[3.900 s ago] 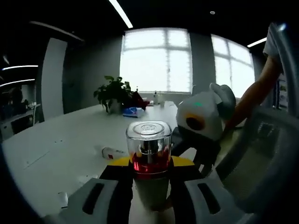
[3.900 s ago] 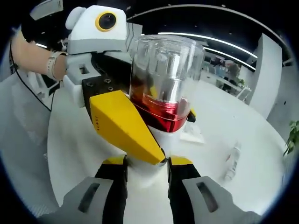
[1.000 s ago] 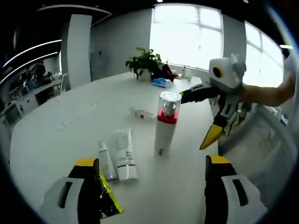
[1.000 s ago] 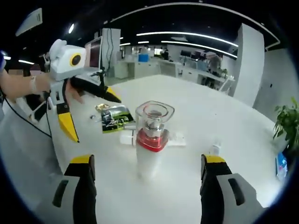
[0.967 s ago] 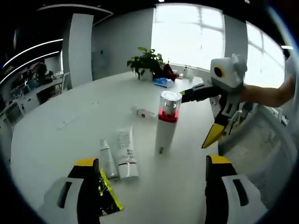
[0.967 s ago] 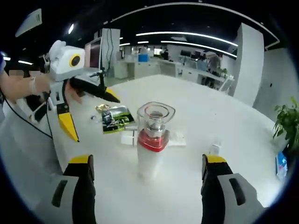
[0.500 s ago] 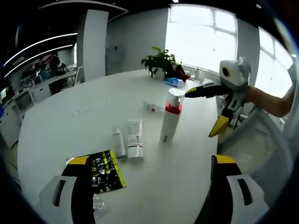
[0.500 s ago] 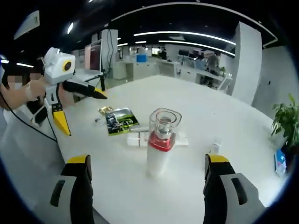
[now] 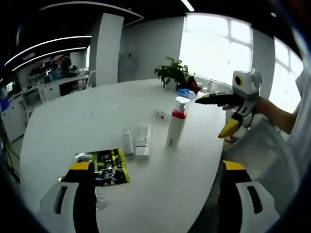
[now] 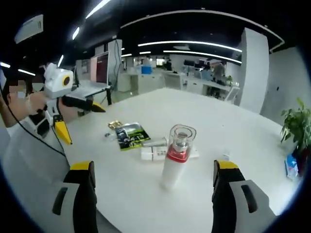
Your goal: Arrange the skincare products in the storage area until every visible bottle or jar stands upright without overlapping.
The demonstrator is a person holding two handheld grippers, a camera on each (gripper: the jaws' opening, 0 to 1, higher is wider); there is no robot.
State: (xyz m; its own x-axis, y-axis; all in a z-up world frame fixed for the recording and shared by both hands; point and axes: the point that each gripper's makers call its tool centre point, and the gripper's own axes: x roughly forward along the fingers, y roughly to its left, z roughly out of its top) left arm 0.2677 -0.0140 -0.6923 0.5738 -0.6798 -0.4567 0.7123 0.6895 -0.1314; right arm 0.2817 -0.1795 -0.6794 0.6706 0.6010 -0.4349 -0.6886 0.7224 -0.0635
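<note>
Well apart, upright bottle (image 9: 176, 121), left tongs (image 9: 154, 204)

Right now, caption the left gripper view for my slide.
Pump bottle stands upright on the white table beside two lying tubes; both grippers open, empty.

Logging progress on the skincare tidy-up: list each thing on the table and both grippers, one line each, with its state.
Pump bottle: upright, free of both grippers.
Wide tube: lying flat, beside the thin tube.
Thin tube: lying flat.
Small tube: lying flat, beyond the pump bottle.
Green sachet: lying flat near the table edge.
Left gripper: open, holding nothing.
Right gripper: open, holding nothing.
</note>
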